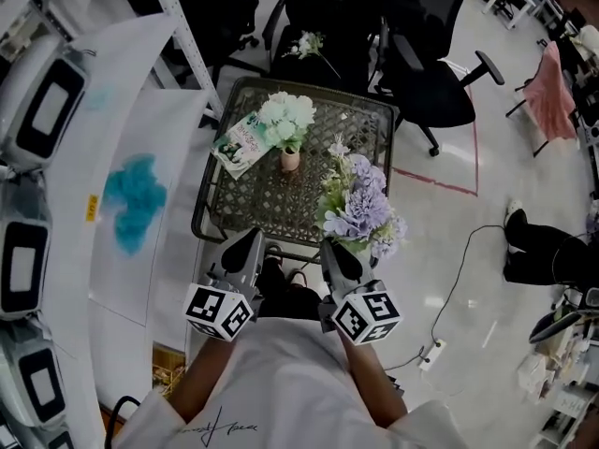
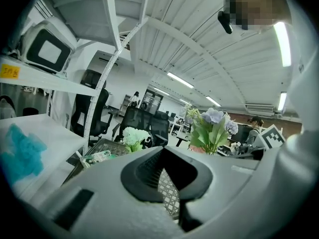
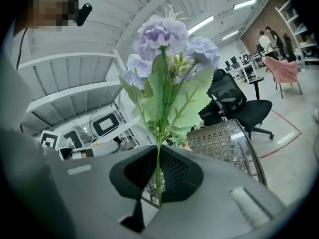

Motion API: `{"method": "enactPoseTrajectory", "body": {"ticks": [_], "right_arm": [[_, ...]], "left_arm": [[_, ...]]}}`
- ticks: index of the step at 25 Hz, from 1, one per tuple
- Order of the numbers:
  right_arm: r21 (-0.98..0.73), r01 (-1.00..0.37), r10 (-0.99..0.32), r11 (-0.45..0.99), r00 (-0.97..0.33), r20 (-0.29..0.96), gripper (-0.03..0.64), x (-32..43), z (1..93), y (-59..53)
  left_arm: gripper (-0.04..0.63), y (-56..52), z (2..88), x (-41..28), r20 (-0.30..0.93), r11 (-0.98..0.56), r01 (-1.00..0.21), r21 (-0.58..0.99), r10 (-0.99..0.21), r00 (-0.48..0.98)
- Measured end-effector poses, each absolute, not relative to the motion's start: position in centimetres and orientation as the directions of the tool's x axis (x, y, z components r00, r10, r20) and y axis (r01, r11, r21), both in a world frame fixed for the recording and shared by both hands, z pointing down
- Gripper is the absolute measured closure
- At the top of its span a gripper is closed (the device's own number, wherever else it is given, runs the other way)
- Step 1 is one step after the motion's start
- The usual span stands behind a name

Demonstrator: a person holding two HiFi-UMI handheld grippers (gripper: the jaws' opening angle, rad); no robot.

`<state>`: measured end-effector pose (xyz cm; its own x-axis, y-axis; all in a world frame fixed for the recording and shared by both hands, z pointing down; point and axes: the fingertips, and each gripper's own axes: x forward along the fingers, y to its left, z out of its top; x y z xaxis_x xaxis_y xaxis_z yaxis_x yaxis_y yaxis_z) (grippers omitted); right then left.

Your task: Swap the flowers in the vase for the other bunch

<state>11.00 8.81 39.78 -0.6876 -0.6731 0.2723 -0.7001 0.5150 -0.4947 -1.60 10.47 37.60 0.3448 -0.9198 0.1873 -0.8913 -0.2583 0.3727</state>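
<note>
The right gripper point(image 3: 157, 183) is clamped on the thin green stems of the purple bunch point(image 3: 164, 59). In the head view the blooms point(image 1: 360, 209) stand at 12 o'clock from that gripper point(image 1: 343, 256), over the near right edge of the table point(image 1: 374, 124). The left gripper point(image 2: 167, 178) is closed with nothing between its jaws, and sits at 9 o'clock of the right one, just off the table's near edge point(image 1: 247, 251). The small pinkish vase point(image 1: 290, 160) with the white-green flowers point(image 1: 286, 120) stands on the table at 11 o'clock from the right gripper, well apart from it.

The table has a dark woven mesh top. A booklet point(image 1: 238, 144) lies touching the vase's flowers at 9 o'clock. At 12 o'clock beyond the table, 1 black office chair point(image 1: 323, 26) carries a loose white sprig point(image 1: 306, 45). A shelf rack point(image 1: 42, 110) runs along 9 o'clock with a turquoise cloth point(image 1: 134, 199) on it. The pale floor shows red tape point(image 1: 440, 183).

The yellow tag point(image 1: 91, 209) and the booklet's print are too small to read.
</note>
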Motion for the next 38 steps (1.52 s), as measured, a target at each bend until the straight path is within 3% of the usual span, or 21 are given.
{"method": "enactPoseTrajectory", "body": {"ticks": [18, 38], "right_arm": [[-0.383, -0.804, -0.797, 0.455, -0.559, 0.226, 0.591, 5.9, 36.1, 2.8], [-0.370, -0.825, -0.794, 0.428, -0.538, 0.282, 0.586, 3.0, 37.5, 1.4]], "left_arm": [[0.601, 1.1, 37.8, -6.4, 0.145, -0.422, -0.844, 0.330, -0.861, 0.487], [0.600, -2.9, 43.3, -8.2, 0.213, -0.434, -0.822, 0.368, -0.821, 0.529]]}}
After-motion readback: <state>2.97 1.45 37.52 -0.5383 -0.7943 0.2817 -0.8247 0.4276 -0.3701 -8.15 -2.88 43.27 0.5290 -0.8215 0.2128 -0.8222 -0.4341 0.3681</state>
